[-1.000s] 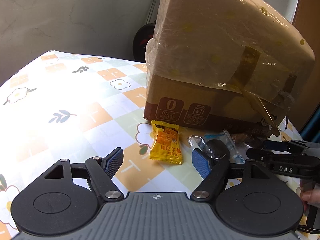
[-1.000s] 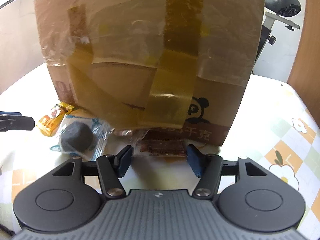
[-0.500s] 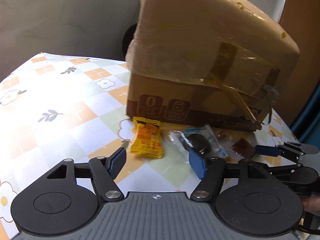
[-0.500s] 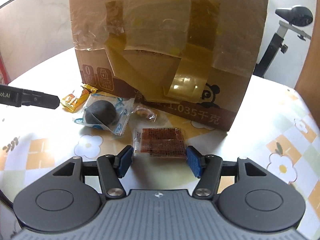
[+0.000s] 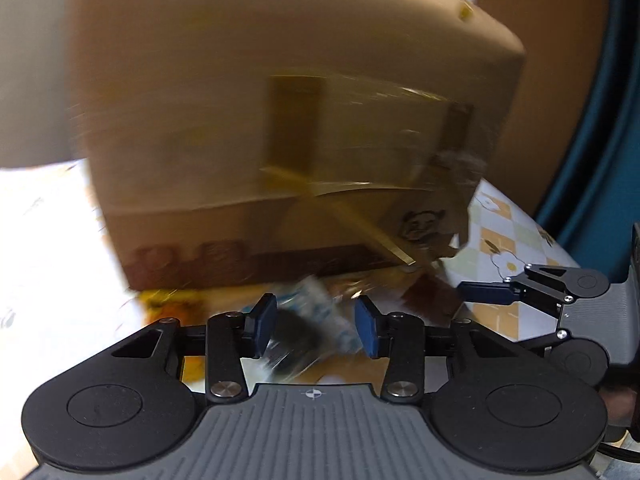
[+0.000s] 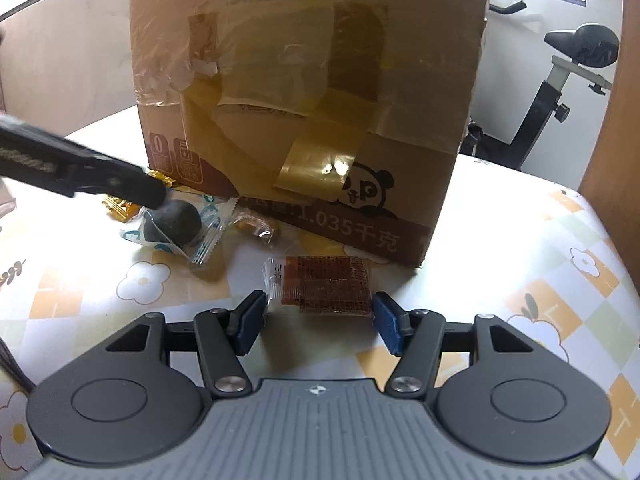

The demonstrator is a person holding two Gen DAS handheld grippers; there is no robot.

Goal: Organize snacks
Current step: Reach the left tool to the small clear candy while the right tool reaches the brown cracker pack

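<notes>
In the blurred left wrist view, my left gripper (image 5: 315,306) has its jaws closing around a dark ball snack (image 5: 294,338) in a clear blue-printed wrapper; the pads still stand off it. The right wrist view shows the same snack (image 6: 174,220) with a left finger (image 6: 120,184) against its top. My right gripper (image 6: 318,305) is shut on a flat brown snack packet (image 6: 324,286), held by its side edges just above the table. A yellow candy packet (image 6: 120,206) and a small amber candy (image 6: 254,226) lie by the taped cardboard box (image 6: 312,100).
The tall box (image 5: 280,120) stands right behind the snacks and fills the far view. A floral checked tablecloth (image 6: 540,312) covers the table, whose edge runs along the right. An exercise bike (image 6: 580,48) stands beyond it.
My left gripper swung right, from the yellow candy to the dark ball snack, and its jaws narrowed. My right gripper drew back from the box with the brown packet between its pads.
</notes>
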